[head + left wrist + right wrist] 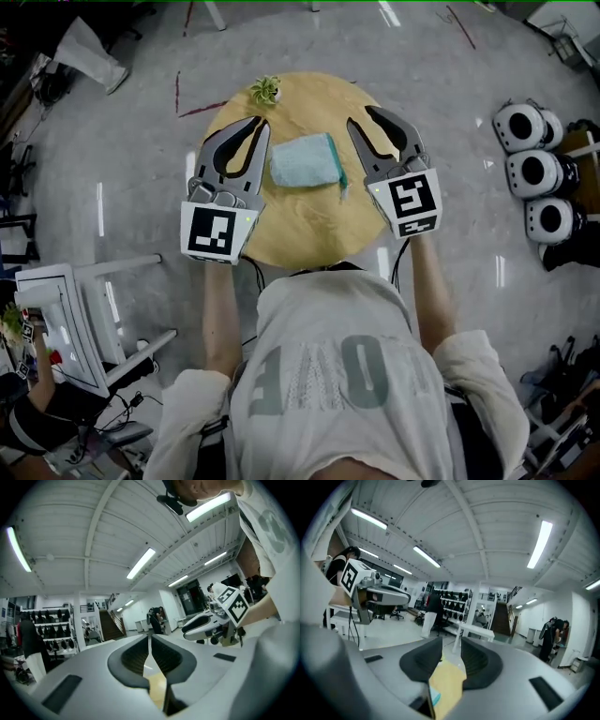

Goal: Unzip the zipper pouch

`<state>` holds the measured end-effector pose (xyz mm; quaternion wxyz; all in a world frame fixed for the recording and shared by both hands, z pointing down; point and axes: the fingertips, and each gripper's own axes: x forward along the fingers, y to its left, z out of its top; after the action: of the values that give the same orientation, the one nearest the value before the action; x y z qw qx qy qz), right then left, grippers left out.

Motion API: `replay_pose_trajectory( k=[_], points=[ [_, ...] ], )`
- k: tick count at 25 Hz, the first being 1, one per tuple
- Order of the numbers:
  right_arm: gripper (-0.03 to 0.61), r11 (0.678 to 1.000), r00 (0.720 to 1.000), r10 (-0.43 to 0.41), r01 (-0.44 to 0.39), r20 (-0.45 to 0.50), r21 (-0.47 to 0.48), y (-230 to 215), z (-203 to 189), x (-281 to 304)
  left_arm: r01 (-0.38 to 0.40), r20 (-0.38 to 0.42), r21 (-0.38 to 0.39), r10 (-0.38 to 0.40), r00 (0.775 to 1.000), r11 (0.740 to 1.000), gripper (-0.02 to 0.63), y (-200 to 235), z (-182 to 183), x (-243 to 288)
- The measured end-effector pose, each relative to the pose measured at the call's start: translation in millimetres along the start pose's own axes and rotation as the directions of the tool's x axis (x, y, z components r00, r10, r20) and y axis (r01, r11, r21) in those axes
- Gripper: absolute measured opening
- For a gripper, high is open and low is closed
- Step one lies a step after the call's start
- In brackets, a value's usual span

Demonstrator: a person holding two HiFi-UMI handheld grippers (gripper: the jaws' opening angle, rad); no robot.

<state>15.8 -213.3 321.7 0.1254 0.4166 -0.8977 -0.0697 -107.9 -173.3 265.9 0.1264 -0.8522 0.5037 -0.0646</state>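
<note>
- Round wooden table (300, 234) on a grey workshop floor (141, 169). Both grippers hang above the table top and look out across the room, not down.
- left gripper (255, 127): jaws closed tip to tip, with nothing between them.
- right gripper (363, 116): jaws standing apart with an empty gap. Only table top shows through it.
- zipper pouch (302, 159): pale teal and lying flat on the table. It sits between the two sets of jaws and below them, touching neither.
- zipper (339, 173): a darker strip along the pouch edge nearest the right jaws. Whether it is run open or closed cannot be told.
- Handling, as judged: soft, fuzzy cloth that is light and limp, not fragile. It is likely to bunch up and slide on the smooth wood if pulled from one end only.
- Hold, as judged:
  - One pair of jaws pinches the cloth at the end of the zipper line as an anchor.
  - The other takes the pull tab, which is too small to make out here and would need a fine pinch.
- Edges: the pouch lies well in from the rim. The table rim curves just outside each gripper.
- potted plant (265, 91): just beyond the left jaw tips, near the far rim. It is the only other thing on the table.
- Open room: bare wood lies on the person's side of the pouch, and there is free space on either side of it under the jaws.
</note>
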Motion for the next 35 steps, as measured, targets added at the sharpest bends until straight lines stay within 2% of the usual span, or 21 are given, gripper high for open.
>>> replay_pose_trajectory(
  k=[2,6,8,11,15,18,35],
  points=[
    [0.119,1.0,0.995,-0.021,0.022,0.097,-0.009,6,34,-10,-0.076,0.057,-0.026,0.077,0.995,0.997,0.04,4,23,-5],
    [0.07,0.999,0.96,-0.024,0.036,0.278,-0.037,23,86,-30,-0.197,0.102,-0.061,0.202,0.974,0.979,0.032,7,48,-25],
    [0.054,0.999,0.953,-0.043,0.047,0.301,-0.005,30,92,-39,-0.265,0.116,-0.064,0.271,0.956,0.962,0.031,9,52,-37],
    [0.037,0.998,0.956,-0.07,0.066,0.287,0.025,34,82,-45,-0.344,0.122,-0.067,0.349,0.929,0.937,0.026,12,44,-52],
    [0.029,0.995,0.966,-0.079,0.062,0.246,0.078,38,63,-48,-0.356,0.077,-0.08,0.362,0.929,0.931,0.026,5,27,-61],
    [0.029,0.995,0.971,-0.077,0.061,0.225,0.077,43,55,-51,-0.356,0.056,-0.073,0.36,0.931,0.932,0.026,1,20,-65],
    [0.029,0.99,0.984,-0.099,0.081,0.15,0.118,33,31,-49,-0.387,0.055,-0.053,0.389,0.919,0.921,0.026,23,17,-70]
  ],
)
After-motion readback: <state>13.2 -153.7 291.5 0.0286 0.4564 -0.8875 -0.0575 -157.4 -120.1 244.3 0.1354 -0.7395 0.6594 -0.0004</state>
